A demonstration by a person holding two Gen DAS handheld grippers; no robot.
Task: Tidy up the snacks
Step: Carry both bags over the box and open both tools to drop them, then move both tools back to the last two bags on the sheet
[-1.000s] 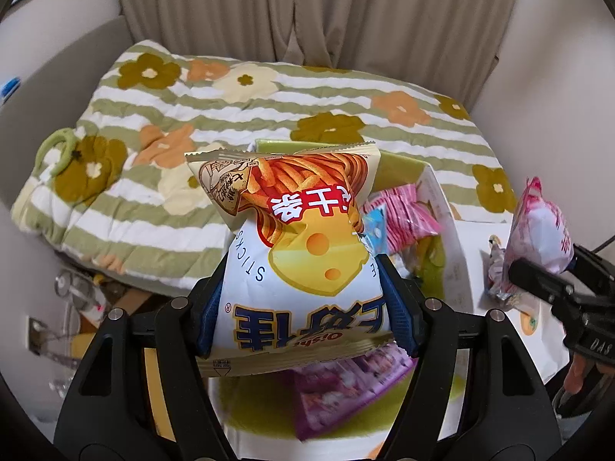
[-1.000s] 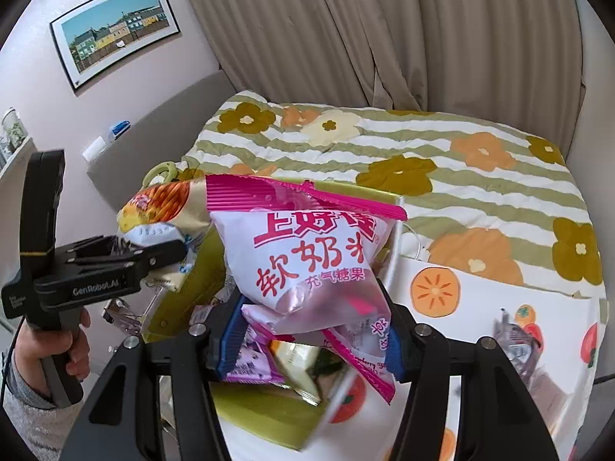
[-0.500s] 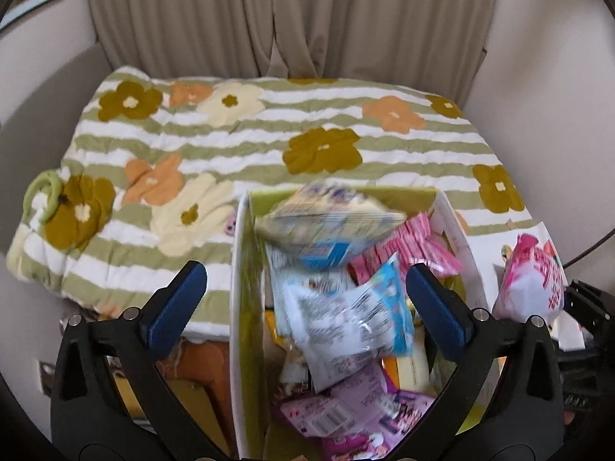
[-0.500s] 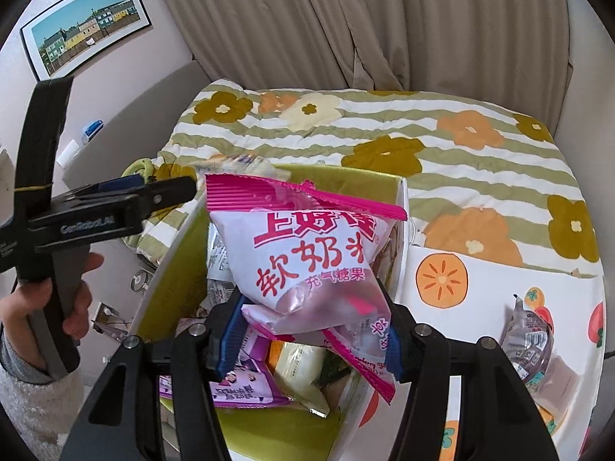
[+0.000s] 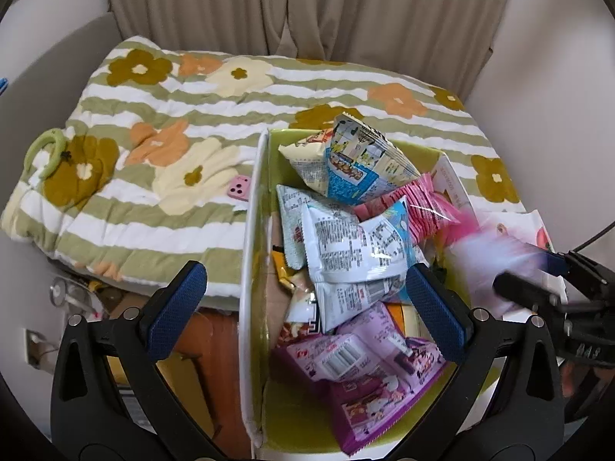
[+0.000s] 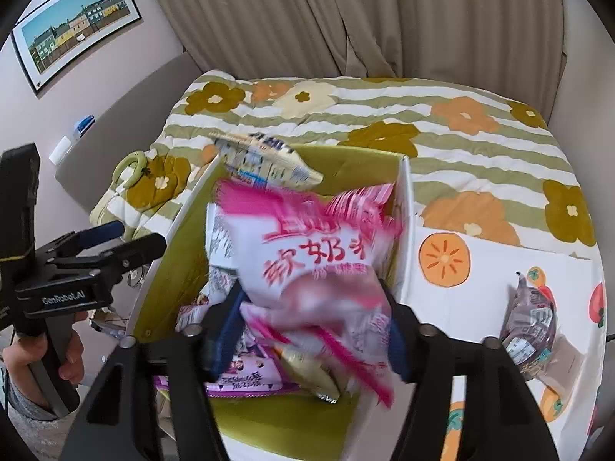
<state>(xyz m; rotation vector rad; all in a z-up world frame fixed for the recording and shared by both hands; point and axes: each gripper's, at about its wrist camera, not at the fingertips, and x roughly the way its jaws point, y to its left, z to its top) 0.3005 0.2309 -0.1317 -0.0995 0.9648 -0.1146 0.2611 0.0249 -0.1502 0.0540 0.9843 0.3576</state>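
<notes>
Pink candy bag (image 6: 307, 261) sits clamped in the right gripper (image 6: 311, 326) above the green bin (image 6: 169, 269); left gripper (image 5: 305, 307) spread, empty. Judged light, puffy, slick (film crinkles); best pinched low at the seam.

Box (image 5: 251, 230) crowded with snack packets (image 5: 357, 253).

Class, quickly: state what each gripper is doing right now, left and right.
Left gripper: open, holding nothing, over the green snack box.
Right gripper: shut on the pink-and-white candy bag.
</notes>
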